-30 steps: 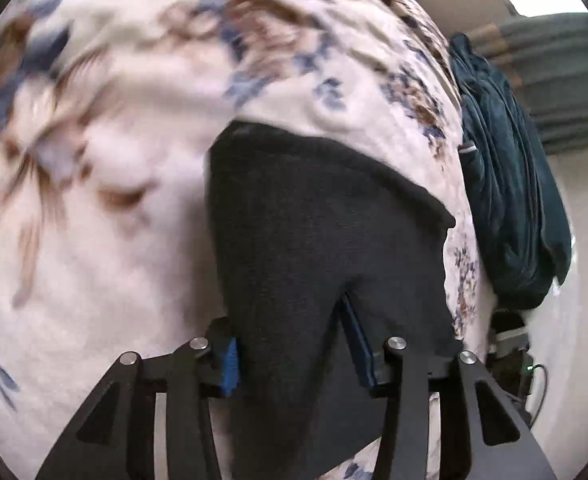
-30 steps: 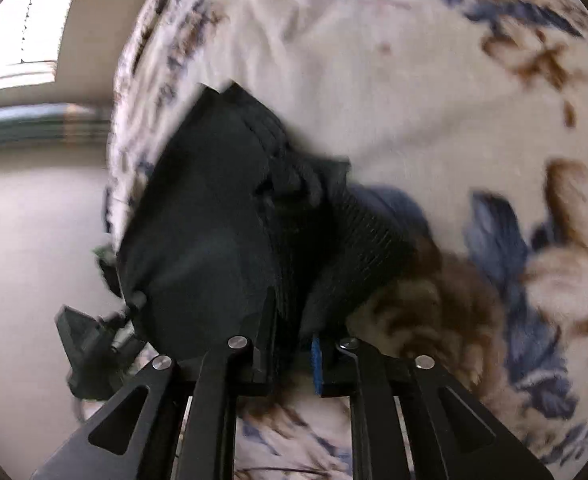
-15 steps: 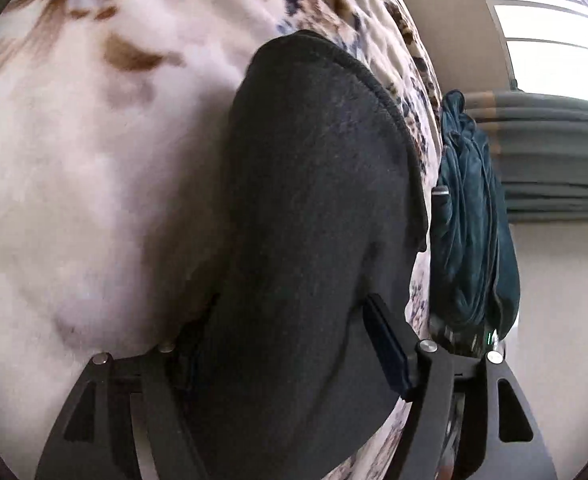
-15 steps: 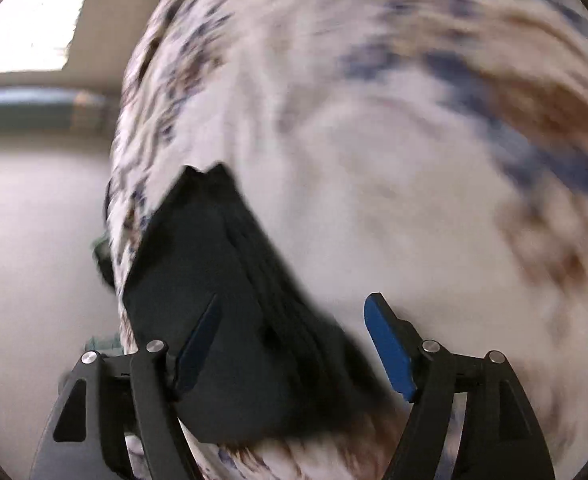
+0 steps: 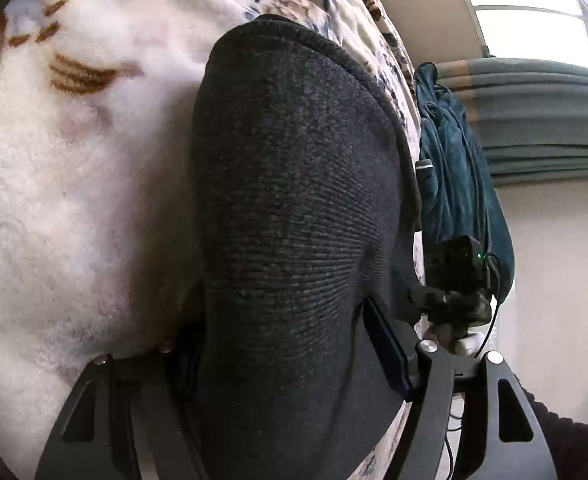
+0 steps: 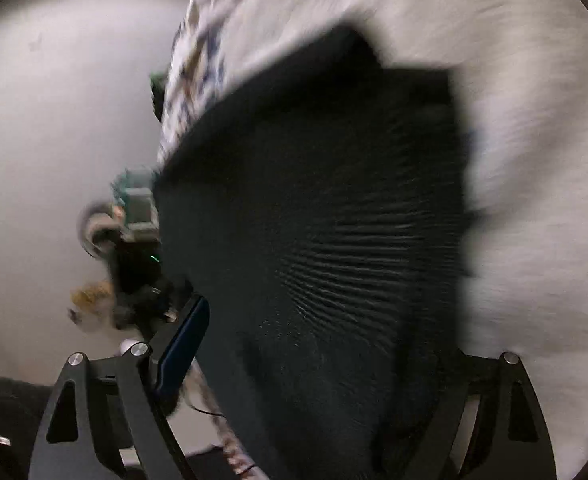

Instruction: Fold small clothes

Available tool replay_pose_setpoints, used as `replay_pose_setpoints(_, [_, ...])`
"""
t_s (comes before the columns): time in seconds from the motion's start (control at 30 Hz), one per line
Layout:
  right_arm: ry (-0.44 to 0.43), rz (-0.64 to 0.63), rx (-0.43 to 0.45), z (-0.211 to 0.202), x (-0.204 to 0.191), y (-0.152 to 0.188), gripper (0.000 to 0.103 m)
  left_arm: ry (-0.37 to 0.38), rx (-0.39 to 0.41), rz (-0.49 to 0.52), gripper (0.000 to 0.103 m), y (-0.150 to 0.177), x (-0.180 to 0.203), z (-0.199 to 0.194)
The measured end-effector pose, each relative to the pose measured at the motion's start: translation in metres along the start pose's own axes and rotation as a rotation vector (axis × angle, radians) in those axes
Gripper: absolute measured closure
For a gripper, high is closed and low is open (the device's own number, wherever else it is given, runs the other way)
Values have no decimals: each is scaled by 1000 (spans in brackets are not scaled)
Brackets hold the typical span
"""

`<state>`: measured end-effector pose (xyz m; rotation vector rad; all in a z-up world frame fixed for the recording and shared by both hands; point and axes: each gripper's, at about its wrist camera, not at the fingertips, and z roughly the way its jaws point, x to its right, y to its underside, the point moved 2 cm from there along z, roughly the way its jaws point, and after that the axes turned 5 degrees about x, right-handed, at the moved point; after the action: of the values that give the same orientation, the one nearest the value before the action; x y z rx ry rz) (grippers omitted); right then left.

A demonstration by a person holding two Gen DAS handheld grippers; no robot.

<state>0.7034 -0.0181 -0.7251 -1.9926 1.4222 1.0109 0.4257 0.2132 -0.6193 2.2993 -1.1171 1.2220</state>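
Observation:
A dark knitted garment (image 5: 294, 208) lies folded on a fluffy white blanket with brown and blue flowers (image 5: 73, 184). My left gripper (image 5: 289, 360) is open, its jaws wide apart on either side of the garment's near end. The garment also shows in the right wrist view (image 6: 334, 232), blurred by motion. My right gripper (image 6: 318, 344) is open too, its fingers (image 6: 181, 344) spread on either side of the cloth. The right-hand pad of that gripper is hidden by the cloth.
A teal garment (image 5: 458, 184) hangs past the blanket's far edge. The other hand-held gripper (image 5: 454, 288) shows at the right of the left wrist view, with a window and grey curtain (image 5: 542, 120) behind. Pale floor (image 6: 53, 128) lies beyond the bed edge.
Both grippers have opened and let go of the dark garment. The garment now lies flat between the open fingers. The right wrist view has swung and is blurred.

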Motion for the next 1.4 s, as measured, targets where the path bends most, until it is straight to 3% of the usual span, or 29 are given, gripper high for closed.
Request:
replay_pose_setpoints(0.03, [-18,27,32,1,-2,-4,23,12,11,0,39,0,0,-3])
replay_pose_setpoints(0.07, [-25,47,61,-1,-2,-6,40,26,38,5,52,-2,2,-6])
replay_pose_setpoints(0.1, [13,71,90,-5,1,-2,81,23,56,18,64,-3,2,-10])
replay_pose_setpoints(0.13, [12,105,118,-7,3,0,81,13,51,46,73,-6,7,-10])
replay_pose_setpoints(0.27, [76,107,208,-15,-11,5,83,-20,22,115,76,-14,32,-9])
replay_pose_setpoints(0.47, [18,172,360,-54,-23,20,84,-1,-44,211,78,-44,74,4])
replay_pose_setpoints(0.6, [-23,242,487,-90,-15,19,84,10,-87,303,78,-78,117,33])
replay_pose_setpoints(0.8, [-49,292,640,-142,-1,-30,84,10,-137,413,78,-148,179,108])
replay_pose_setpoints(0.93, [-4,323,667,-163,24,-93,84,-24,-163,426,78,-182,183,152])
replay_pose_setpoints(1.03, [63,358,609,-155,45,-128,83,-129,-214,406,76,-196,161,189])
replay_pose_setpoints(1.07, [141,364,581,-151,51,-138,81,-159,-224,414,71,-196,154,196])
replay_pose_setpoints(1.13, [257,386,529,-145,62,-150,68,-189,-224,409,59,-198,142,202])
replay_pose_setpoints(1.17, [285,395,521,-149,66,-150,63,-187,-221,391,58,-199,138,200])
replay_pose_setpoints(1.2, [316,384,529,-155,65,-151,51,-179,-213,375,58,-198,136,196])
replay_pose_setpoints(1.23, [380,359,541,-158,59,-149,41,-181,-202,372,58,-197,135,190])
replay_pose_setpoints(1.3, [525,292,539,-167,51,-147,31,-199,-178,391,58,-192,136,182])
replay_pose_setpoints(1.33, [665,256,533,-172,50,-139,17,-213,-170,396,57,-189,136,180])
replay_pose_setpoints(1.4, [824,222,520,-171,47,-128,14,-288,-151,397,48,-187,138,178])
